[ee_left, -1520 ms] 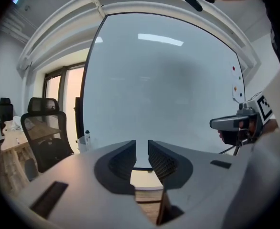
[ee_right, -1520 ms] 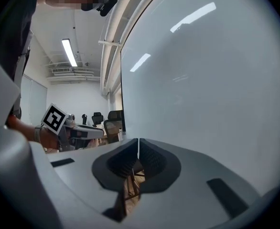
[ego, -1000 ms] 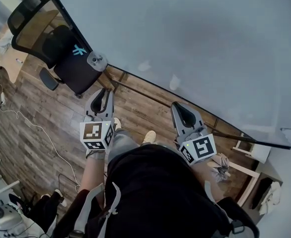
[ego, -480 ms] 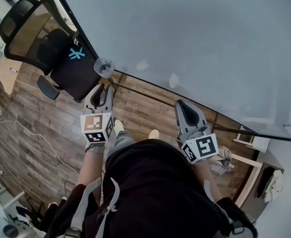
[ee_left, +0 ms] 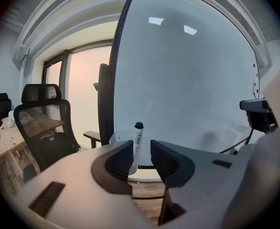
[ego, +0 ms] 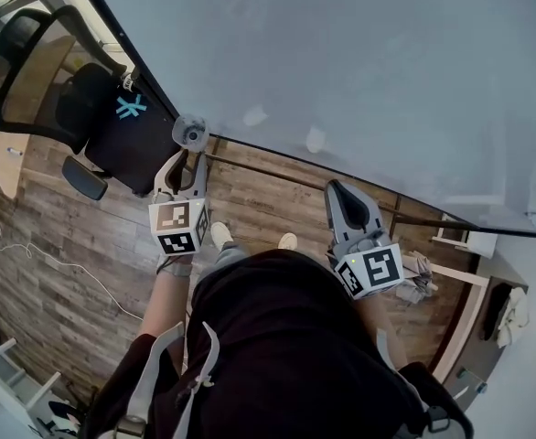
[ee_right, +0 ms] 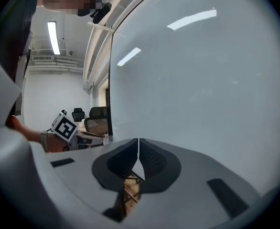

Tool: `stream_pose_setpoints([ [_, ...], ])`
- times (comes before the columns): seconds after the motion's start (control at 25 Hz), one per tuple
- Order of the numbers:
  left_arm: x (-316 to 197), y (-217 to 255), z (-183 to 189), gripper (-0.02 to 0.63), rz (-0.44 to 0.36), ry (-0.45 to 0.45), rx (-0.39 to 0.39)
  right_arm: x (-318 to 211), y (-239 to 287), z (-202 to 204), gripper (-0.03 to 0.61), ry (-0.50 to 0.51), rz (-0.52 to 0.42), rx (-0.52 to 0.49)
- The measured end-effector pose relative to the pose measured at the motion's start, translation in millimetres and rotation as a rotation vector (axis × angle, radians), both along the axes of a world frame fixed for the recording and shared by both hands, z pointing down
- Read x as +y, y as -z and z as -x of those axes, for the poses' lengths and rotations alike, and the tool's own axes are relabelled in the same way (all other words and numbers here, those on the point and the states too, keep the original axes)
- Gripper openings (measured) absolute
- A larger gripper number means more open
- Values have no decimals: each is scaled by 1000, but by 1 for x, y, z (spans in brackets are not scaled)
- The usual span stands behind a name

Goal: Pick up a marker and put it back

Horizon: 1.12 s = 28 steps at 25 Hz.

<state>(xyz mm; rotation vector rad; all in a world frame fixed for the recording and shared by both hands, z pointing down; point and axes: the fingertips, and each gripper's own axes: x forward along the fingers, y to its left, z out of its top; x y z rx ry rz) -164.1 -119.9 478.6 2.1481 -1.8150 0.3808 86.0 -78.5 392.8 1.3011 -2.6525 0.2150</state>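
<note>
Against a whiteboard (ee_left: 188, 80), a white-barrelled, black-capped marker (ee_left: 138, 135) is standing upright between the just-opening jaws of the left gripper (ee_left: 141, 149); the right gripper (ee_right: 138, 147) is hovering empty, jaws together.

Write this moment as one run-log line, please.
left gripper: jaws just opening, marker upright between them, not clamped | right gripper: shut, empty | ahead: whiteboard

left tool (ego: 188, 161) jaws just opening, marker (ee_left: 138, 141) loose between them, right tool (ego: 337, 190) jaws together, both held forward
</note>
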Motion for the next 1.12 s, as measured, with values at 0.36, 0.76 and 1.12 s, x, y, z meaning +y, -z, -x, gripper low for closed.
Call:
stream_pose_setpoints([
  [0.36, -25, -7, 2, 131, 5, -50, -32, -7, -1, 2, 23, -63, 3, 4],
  [0.76, -36, -7, 4, 105, 6, -53, -58, -13, -2, 2, 23, -78, 6, 5],
  [1.12, -34, 0, 5, 75, -16, -53, -82, -15, -3, 0, 23, -62, 4, 0],
])
